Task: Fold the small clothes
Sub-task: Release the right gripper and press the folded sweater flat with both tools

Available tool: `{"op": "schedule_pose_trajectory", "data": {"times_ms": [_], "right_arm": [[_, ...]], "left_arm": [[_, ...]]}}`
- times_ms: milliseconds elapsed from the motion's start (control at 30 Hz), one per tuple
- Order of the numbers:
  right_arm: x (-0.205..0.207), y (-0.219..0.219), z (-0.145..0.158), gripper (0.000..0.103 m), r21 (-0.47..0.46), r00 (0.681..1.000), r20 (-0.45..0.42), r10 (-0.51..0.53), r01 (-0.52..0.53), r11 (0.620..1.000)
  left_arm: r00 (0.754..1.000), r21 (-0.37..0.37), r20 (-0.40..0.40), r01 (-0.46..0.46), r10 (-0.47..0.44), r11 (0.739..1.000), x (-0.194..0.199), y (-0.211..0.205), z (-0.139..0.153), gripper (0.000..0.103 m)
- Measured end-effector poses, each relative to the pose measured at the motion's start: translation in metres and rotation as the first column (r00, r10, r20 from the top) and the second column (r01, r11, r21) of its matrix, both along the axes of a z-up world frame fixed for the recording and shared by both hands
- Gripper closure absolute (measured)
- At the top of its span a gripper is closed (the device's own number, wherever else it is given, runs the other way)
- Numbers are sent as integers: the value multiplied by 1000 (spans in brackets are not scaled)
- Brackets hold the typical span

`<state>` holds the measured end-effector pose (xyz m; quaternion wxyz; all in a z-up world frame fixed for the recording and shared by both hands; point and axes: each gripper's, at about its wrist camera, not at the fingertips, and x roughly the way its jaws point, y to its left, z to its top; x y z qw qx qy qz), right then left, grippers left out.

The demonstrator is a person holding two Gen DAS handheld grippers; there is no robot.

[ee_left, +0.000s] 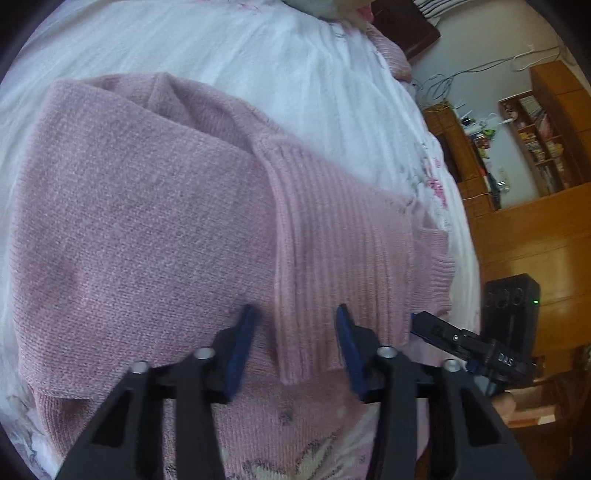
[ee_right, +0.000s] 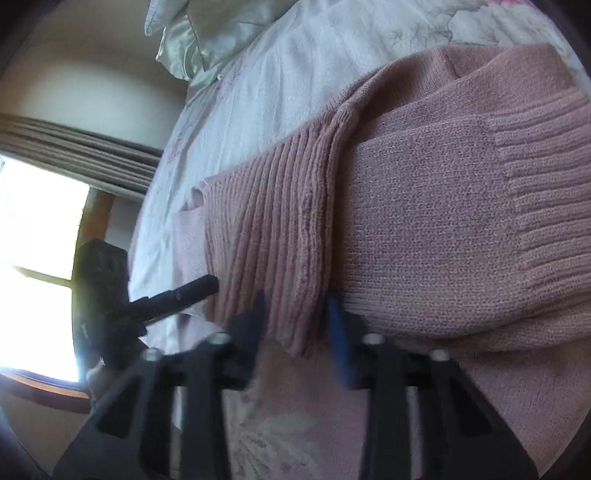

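Home bedroom: bed (ee_left: 295,74), bookshelves (ee_left: 535,136).

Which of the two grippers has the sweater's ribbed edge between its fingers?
The right gripper: the pink sweater's ribbed edge runs between its fingers. The left gripper only hovers open above the fabric.

Open white bed (ee_left: 258,55) is left free beyond the pink sweater (ee_left: 147,221), where a hand-held gripper could be passed. The near edge is crowded by both hand-held grippers, close together. The far corner is blocked by a satin pillow (ee_right: 192,33).
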<state>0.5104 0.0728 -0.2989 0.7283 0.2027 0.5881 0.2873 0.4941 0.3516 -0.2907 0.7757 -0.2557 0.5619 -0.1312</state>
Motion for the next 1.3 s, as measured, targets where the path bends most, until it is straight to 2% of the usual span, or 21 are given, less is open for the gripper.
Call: {"op": "schedule_pose_trajectory", "data": {"times_ms": [67, 133, 233, 267, 333, 400, 467, 500, 533, 567, 667, 733, 767, 800, 833, 933, 1033, 1100, 1200, 1267, 1300], "right_arm": [[-4, -7, 6, 95, -34, 999, 42, -13, 15, 999], [-7, -13, 3, 95, -69, 999, 44, -15, 18, 997], [-11, -13, -1, 92, -73, 999, 53, 7, -3, 997], [-12, -14, 1, 88, -60, 998, 56, 3, 0, 998], [-17, -18, 15, 88, -68, 995, 98, -12, 19, 998], [-26, -18, 32, 86, -43, 988, 157, 2, 5, 999], [-36, -15, 36, 82, -10, 985, 174, 21, -19, 1000], [-35, -11, 33, 81, -10, 985, 167, 30, -29, 1000], [-34, -8, 26, 81, -19, 988, 150, 32, -30, 999], [-31, -5, 17, 81, -31, 992, 124, 31, -27, 999], [-26, -10, -5, 87, -37, 997, 75, 1, 2, 999], [-35, -20, 6, 76, 0, 997, 76, -11, 11, 1000], [-44, -27, 17, 59, 28, 996, 93, -12, 9, 1000], [-54, -35, 28, 53, 55, 994, 109, -12, 6, 998], [-66, -44, 37, 52, 81, 993, 119, -7, -3, 997], [-117, -82, 55, 41, 115, 991, 135, 5, -21, 993], [-182, -128, 50, 32, 97, 994, 108, -1, -9, 995], [-223, -158, 37, 32, 88, 998, 65, -12, 6, 996], [-278, -196, 10, 32, 58, 1000, -23, -19, 20, 998], [-303, -215, -8, 32, 28, 998, -58, -24, 25, 999], [-313, -221, -17, 32, 22, 997, -73, -28, 30, 999]], "left_arm": [[999, 75, 30, 14, -16, 997, -5, -4, 4, 96], [999, 124, 28, 33, -36, 992, -10, -6, 2, 96], [998, 129, 37, 38, -43, 991, -15, -4, 4, 96], [997, 131, 59, 37, -45, 991, -19, -4, 10, 97], [992, 156, 121, 24, -44, 987, -31, -2, 29, 94], [981, 129, 190, 24, -48, 991, -45, -2, 48, 92], [966, 60, 247, 64, -77, 996, -54, -4, 58, 79], [963, 41, 252, 87, -95, 995, -53, -10, 57, 75], [966, 28, 236, 105, -109, 994, -50, -17, 53, 69], [971, 24, 206, 115, -118, 993, -46, -23, 44, 67], [988, 97, 109, 97, -108, 991, -39, -29, 10, 65], [989, 41, 119, 80, -84, 996, -48, -22, 12, 63], [990, -2, 118, 78, -77, 997, -55, -18, 19, 52], [989, -44, 133, 71, -65, 996, -67, -12, 26, 44], [986, -70, 158, 62, -50, 996, -83, -6, 34, 34], [977, -114, 209, 65, -40, 991, -149, 16, 51, 27], [975, -113, 220, 51, -25, 992, -234, 44, 52, 24], [979, -124, 203, 17, 8, 992, -290, 65, 43, 23], [990, -175, 134, -30, 54, 984, -357, 87, 15, 22], [993, -156, 89, -56, 71, 986, -384, 92, -7, 22], [996, -172, 66, -55, 67, 984, -392, 92, -19, 22]]}}
